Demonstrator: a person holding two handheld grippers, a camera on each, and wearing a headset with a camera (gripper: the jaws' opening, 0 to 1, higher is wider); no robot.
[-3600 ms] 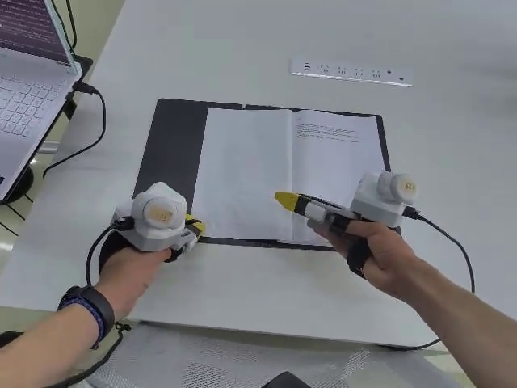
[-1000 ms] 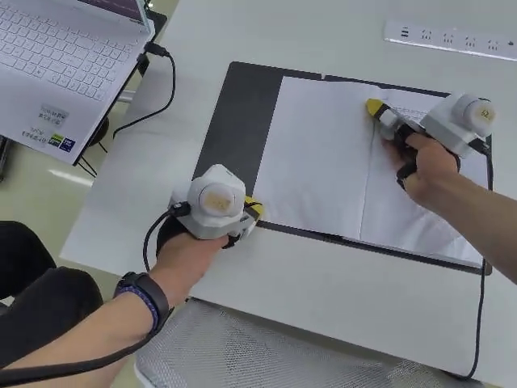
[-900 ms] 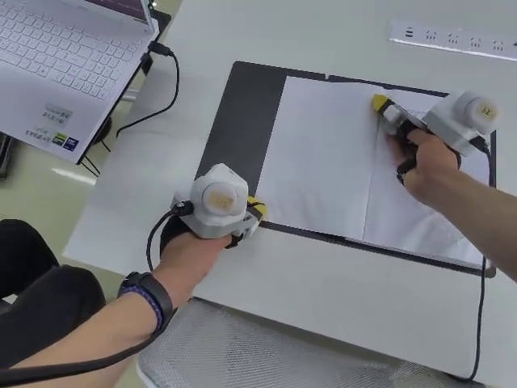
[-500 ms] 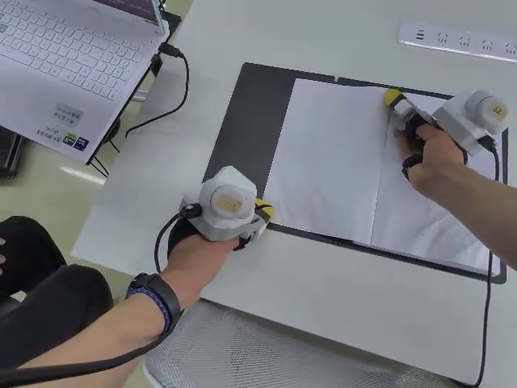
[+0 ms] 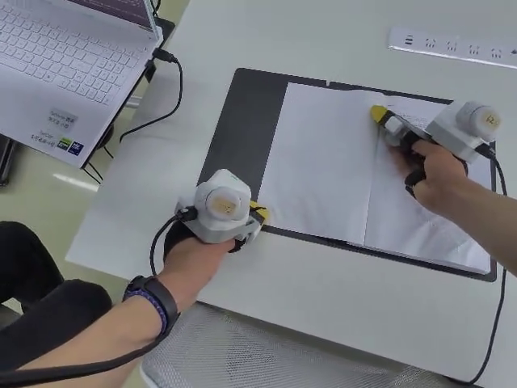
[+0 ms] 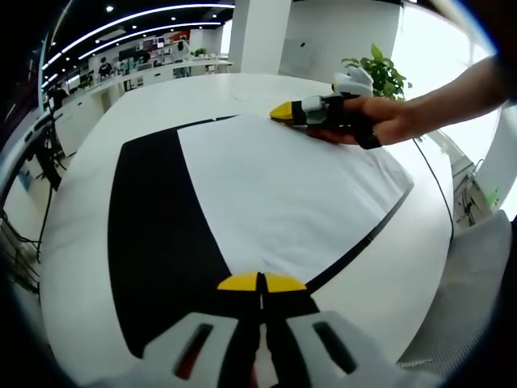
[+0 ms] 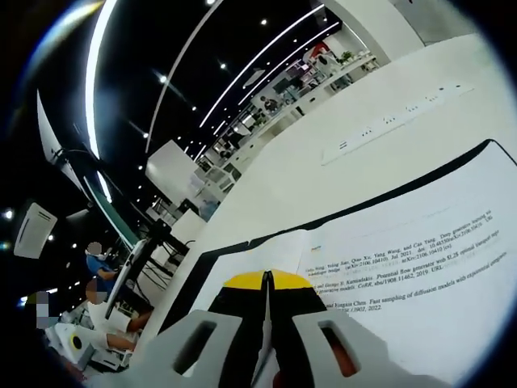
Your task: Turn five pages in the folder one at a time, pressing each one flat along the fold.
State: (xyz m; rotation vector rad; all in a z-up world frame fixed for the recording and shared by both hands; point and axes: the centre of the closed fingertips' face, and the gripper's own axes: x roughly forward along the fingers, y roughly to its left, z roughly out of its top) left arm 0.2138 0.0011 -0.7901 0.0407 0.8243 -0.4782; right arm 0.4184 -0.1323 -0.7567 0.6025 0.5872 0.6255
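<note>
Right gripper (image 5: 376, 113), white plastic with yellow wedge-shaped tips, has its jaws pressed together with nothing between them; in the right gripper view (image 7: 265, 280) the two tips meet along a thin seam. Its tips sit low on the paper at the fold (image 5: 372, 182) of the folder (image 5: 242, 121), near the top edge of the pages. The folder lies open and flat on the smooth white table (image 5: 307, 32), a thin rectangle with a matte black cover. A wide strip of that cover shows bare on the left. The left page (image 5: 323, 153) is a blank white sheet, and the right page (image 5: 420, 218) carries small printed lines of text.

The left gripper (image 5: 257, 215) is clenched as well, its yellow tips (image 6: 260, 282) closed on each other and holding nothing. It rests at the folder's near left edge, just beside the lower corner of the blank page.

An open laptop (image 5: 65, 48) with pale keys sits off to the left, with a black cable (image 5: 161, 105) curling from it. A long white power strip (image 5: 452, 47) lies beyond the folder.
</note>
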